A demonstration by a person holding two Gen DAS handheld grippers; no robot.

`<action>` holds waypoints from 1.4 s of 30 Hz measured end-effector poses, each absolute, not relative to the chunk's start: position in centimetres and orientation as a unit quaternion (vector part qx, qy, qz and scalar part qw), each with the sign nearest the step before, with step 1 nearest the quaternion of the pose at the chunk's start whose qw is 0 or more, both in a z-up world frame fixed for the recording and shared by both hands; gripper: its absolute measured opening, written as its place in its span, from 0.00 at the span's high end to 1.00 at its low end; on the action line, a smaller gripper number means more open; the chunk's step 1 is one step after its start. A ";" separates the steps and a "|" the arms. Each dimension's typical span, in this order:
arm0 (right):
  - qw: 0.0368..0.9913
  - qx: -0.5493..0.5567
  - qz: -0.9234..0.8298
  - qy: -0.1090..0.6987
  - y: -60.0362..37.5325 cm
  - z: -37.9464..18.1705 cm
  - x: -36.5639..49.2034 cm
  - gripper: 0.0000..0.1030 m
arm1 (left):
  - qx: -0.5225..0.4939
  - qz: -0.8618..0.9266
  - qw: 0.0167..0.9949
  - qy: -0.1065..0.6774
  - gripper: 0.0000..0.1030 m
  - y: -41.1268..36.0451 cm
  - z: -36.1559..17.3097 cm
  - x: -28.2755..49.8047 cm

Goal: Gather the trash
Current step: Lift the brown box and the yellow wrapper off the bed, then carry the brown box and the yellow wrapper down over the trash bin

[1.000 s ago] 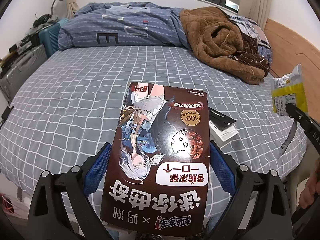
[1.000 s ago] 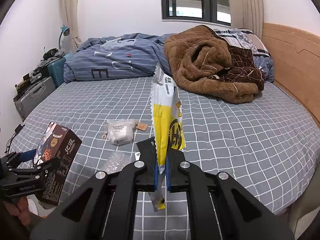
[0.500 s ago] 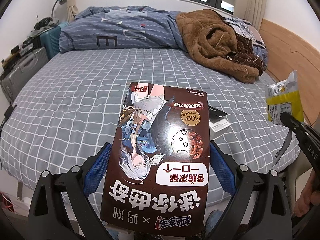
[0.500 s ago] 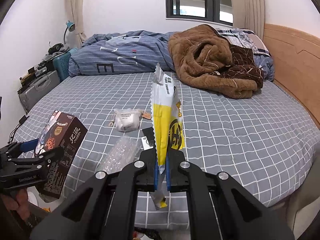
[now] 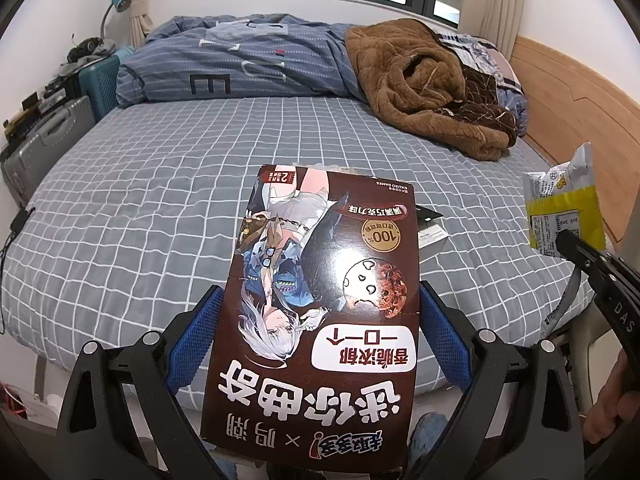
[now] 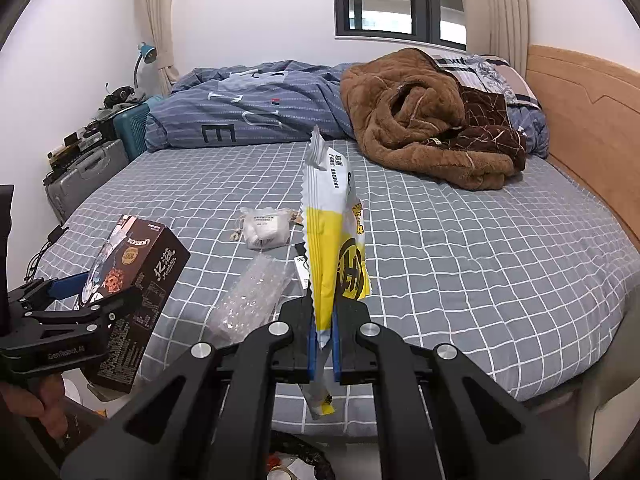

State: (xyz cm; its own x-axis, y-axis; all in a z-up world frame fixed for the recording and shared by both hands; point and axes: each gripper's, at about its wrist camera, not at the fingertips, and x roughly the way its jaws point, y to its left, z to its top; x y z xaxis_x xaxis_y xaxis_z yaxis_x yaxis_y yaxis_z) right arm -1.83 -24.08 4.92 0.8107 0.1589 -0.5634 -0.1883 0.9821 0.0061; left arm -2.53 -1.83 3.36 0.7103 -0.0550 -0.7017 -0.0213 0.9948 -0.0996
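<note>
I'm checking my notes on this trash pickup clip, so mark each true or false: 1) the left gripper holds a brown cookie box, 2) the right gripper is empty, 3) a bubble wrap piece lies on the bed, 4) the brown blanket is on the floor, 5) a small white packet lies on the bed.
1) True: the left gripper is shut on the brown cookie box.
2) False: the right gripper is shut on a yellow and white snack bag.
3) True: the bubble wrap piece lies on the bed.
4) False: the brown blanket is on the bed.
5) True: the small white packet lies there.
</note>
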 end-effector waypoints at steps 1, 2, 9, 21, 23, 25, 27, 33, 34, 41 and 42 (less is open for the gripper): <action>0.951 -0.026 0.092 0.293 -24.1 4.9 -2.0 0.95 | -0.050 -0.010 0.923 0.380 0.11 -1.8 3.4 -2.6; 0.951 -0.027 0.092 0.293 -24.0 4.9 -2.2 0.95 | -0.051 -0.010 0.924 0.380 0.11 -1.9 3.4 -2.6; 0.948 -0.030 0.102 0.299 -23.4 4.2 -3.7 0.96 | -0.059 -0.014 0.923 0.379 0.11 -2.0 3.2 -4.9; 0.943 -0.038 0.103 0.316 -23.3 3.3 -7.0 0.96 | -0.045 -0.008 0.931 0.363 0.11 -2.6 3.7 -9.3; 0.942 -0.037 0.103 0.317 -23.4 3.3 -7.7 0.96 | -0.048 -0.010 0.931 0.363 0.11 -2.7 3.8 -10.1; 0.942 -0.036 0.103 0.318 -23.4 3.3 -8.3 0.96 | -0.045 -0.009 0.931 0.361 0.11 -2.9 3.9 -10.8; 0.941 -0.036 0.103 0.320 -23.4 3.2 -9.0 0.96 | -0.048 -0.011 0.931 0.363 0.11 -2.9 3.8 -11.4; 0.937 -0.034 0.107 0.332 -23.1 2.3 -10.9 0.96 | -0.060 -0.008 0.927 0.371 0.11 -2.3 2.7 -13.7; 0.936 -0.035 0.107 0.333 -23.1 2.0 -11.3 0.96 | -0.062 -0.006 0.926 0.374 0.11 -2.1 2.3 -14.1; 0.929 -0.035 0.105 0.354 -23.2 0.3 -12.1 0.96 | -0.069 -0.004 0.917 0.394 0.11 -1.7 0.2 -15.4; 0.927 -0.034 0.107 0.357 -23.2 0.0 -12.2 0.96 | -0.071 -0.002 0.916 0.396 0.11 -1.6 -0.1 -15.5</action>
